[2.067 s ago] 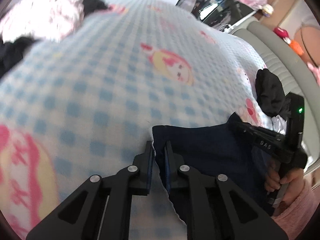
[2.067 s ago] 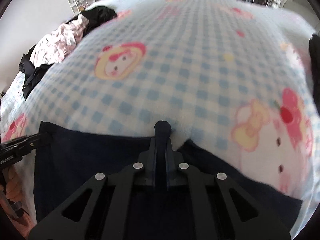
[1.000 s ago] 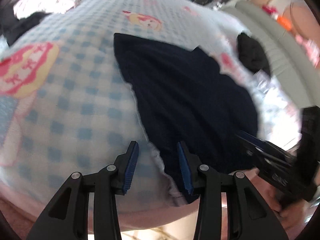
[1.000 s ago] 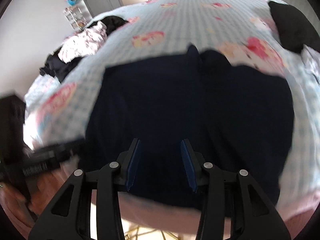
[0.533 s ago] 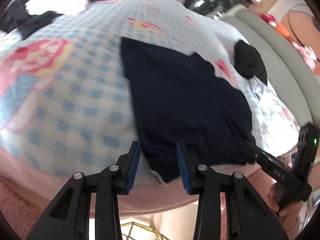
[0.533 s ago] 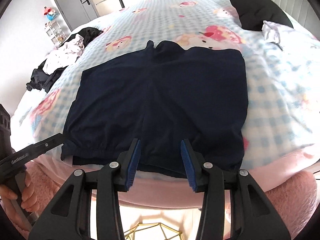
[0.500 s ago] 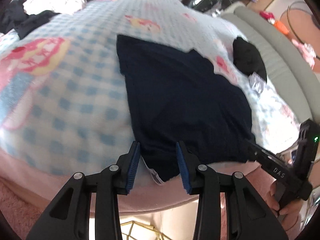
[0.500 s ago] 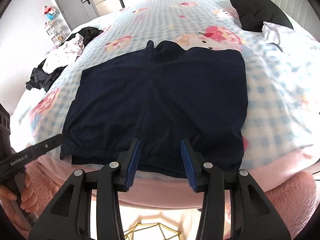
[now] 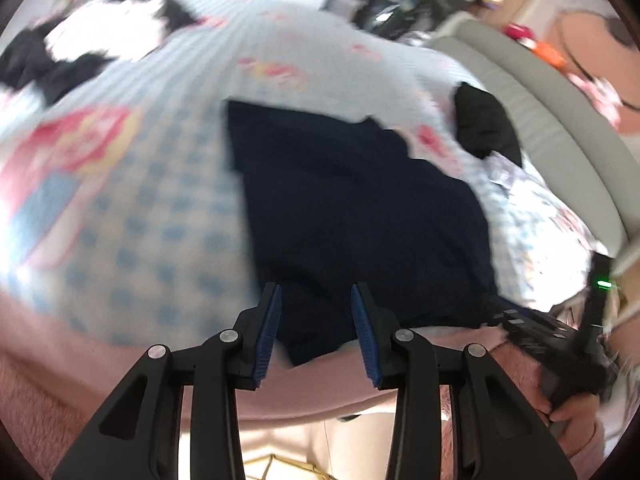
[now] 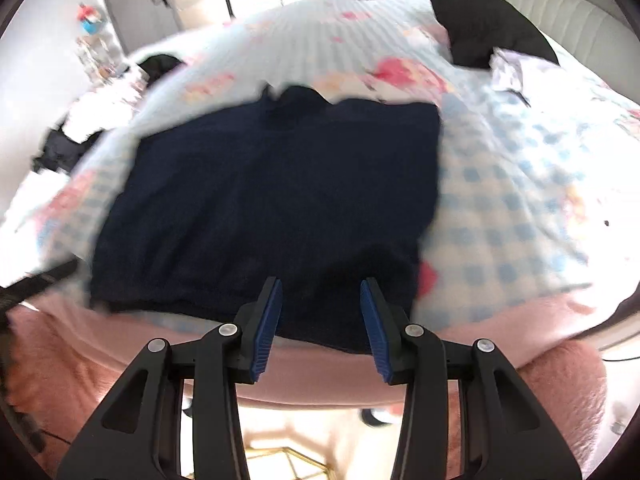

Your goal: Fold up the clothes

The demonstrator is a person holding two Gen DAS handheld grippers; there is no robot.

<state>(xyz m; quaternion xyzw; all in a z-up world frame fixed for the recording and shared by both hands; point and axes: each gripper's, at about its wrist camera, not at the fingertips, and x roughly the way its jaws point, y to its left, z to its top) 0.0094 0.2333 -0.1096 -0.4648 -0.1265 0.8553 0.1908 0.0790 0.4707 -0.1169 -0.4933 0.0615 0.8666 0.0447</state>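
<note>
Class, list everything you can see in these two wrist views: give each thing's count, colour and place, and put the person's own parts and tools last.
shorts: one, navy, spread flat at the bed's near edge
blanket: one, blue-and-white check with pink cartoon prints, covering the bed
pink cover: one, fluffy, hanging over the bed's near edge
black item: one, far right on the blanket, by the headboard
clothes pile: black and white-pink garments, far left on the bed
headboard: one, grey, padded, right of the bed
hand: one, holding the right gripper's handle
left gripper: black with blue pads, jaws open, empty, near the shorts' waistband
right gripper: same colours, jaws open, empty, near the waistband
</note>
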